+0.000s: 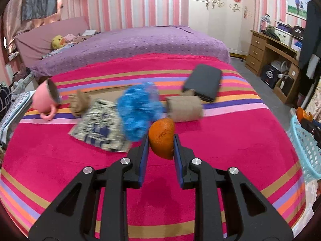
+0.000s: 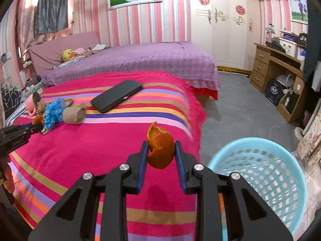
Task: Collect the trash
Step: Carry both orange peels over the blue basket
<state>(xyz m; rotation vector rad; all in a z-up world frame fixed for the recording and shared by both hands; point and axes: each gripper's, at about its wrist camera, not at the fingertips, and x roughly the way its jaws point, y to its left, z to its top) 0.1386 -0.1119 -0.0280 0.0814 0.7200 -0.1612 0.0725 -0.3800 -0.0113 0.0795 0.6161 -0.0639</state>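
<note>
My left gripper (image 1: 161, 142) is shut on a piece of orange peel (image 1: 162, 138) and holds it above the striped pink bedspread (image 1: 220, 140). My right gripper (image 2: 161, 150) is shut on another orange peel (image 2: 160, 147), above the bed's right side, just left of the light blue mesh basket (image 2: 260, 172). On the bed lie a blue crumpled wrapper (image 1: 138, 110), a cardboard tube (image 1: 184, 108), a crumpled printed paper (image 1: 100, 126) and a brown paper wad (image 1: 79, 102). The basket's edge also shows in the left wrist view (image 1: 307, 150).
A pink mug (image 1: 46, 100) lies on its side at the bed's left. A black phone (image 1: 203, 82) lies near the tube. A purple bed (image 1: 130, 44) is behind, a wooden desk (image 1: 274, 58) at right, grey floor (image 2: 240, 108) beside the bed.
</note>
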